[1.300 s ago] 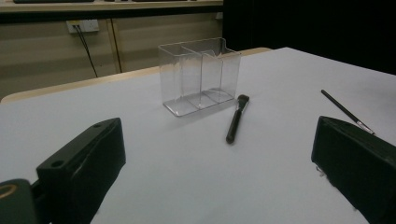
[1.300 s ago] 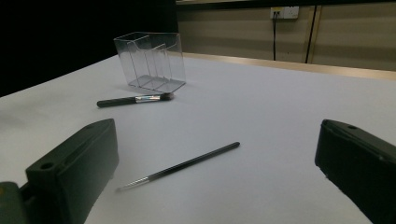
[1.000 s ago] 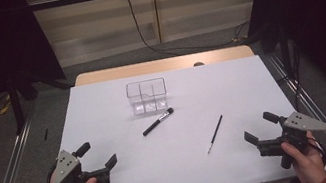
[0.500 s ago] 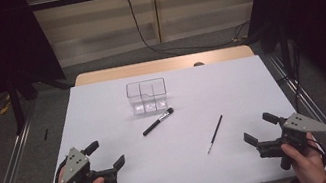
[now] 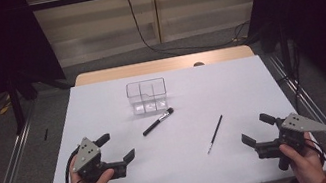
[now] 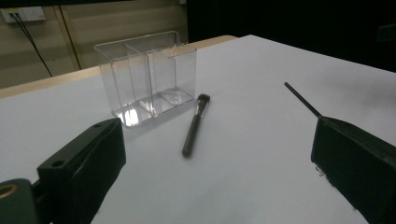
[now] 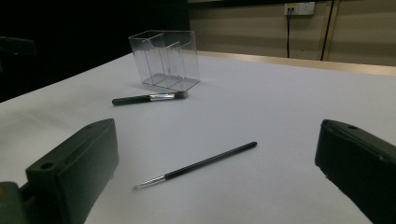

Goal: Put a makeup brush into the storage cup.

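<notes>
A clear plastic organizer (image 5: 147,94) with several compartments stands upright at the back middle of the white table sheet (image 5: 231,84). Just in front of it lies a black makeup brush (image 5: 158,121), at a slant, bristles toward the organizer. A thin black brush (image 5: 215,133) lies to its right. My left gripper (image 5: 119,146) is open and empty at the front left, pointing toward both brushes. At the front right my right gripper (image 5: 254,128) is also open and empty. The left gripper view shows the organizer (image 6: 147,77) and the makeup brush (image 6: 195,126) ahead; the right gripper view has the thin brush (image 7: 201,164) closest.
A bare wooden strip of table (image 5: 161,65) shows beyond the sheet's far edge. Metal rails (image 5: 8,174) run along both sides of the table. A cable (image 5: 140,29) hangs down the back wall to the floor.
My left gripper has moved right and a little forward, toward the makeup brush, still open. The right gripper and the objects have stayed in place.
</notes>
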Tool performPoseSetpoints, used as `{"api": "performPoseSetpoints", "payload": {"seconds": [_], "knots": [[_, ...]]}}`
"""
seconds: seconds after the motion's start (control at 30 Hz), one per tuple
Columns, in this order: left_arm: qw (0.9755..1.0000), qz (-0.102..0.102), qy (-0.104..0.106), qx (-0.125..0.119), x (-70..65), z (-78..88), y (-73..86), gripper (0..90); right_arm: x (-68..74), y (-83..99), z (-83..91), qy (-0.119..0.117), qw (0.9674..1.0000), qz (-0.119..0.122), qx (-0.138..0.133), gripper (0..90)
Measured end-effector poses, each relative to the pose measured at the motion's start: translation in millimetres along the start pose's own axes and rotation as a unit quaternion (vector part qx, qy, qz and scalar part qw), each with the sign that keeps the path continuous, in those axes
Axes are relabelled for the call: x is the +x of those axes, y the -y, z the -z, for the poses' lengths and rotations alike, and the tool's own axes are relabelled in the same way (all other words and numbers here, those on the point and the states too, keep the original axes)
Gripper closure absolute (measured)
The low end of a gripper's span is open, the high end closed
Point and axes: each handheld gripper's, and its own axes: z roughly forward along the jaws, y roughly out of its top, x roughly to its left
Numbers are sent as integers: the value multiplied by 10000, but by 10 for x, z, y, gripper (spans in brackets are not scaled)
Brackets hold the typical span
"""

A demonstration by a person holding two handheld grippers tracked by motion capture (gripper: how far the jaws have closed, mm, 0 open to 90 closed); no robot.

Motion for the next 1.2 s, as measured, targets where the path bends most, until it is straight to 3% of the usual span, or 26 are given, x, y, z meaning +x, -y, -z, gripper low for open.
{"api": "performPoseSetpoints", "payload": {"seconds": [0.27, 0.4, 0.57, 0.73, 1.13, 1.2], "knots": [[9997, -108, 65, -194, 7, -190, -154, 30, -2, 4, 3, -3, 10000, 31, 41, 0], [9997, -190, 147, -92, -17, -270, -172, 30, 1, 2, 5, -3, 10000, 44, 29, 0], [9999, -79, 77, -17, -33, -376, -206, 30, 4, 1, 3, -10, 10000, 52, 26, 0], [9996, -61, 254, -138, -40, -481, -260, 30, 1, 3, 2, -19, 10000, 29, 34, 0], [9994, -19, 339, -22, 1, -608, -272, 34, 7, 2, 7, -31, 10000, 52, 11, 0], [9995, -119, 291, -6, -3, -669, -291, 36, 4, 2, 3, -36, 10000, 52, 23, 0]]}}
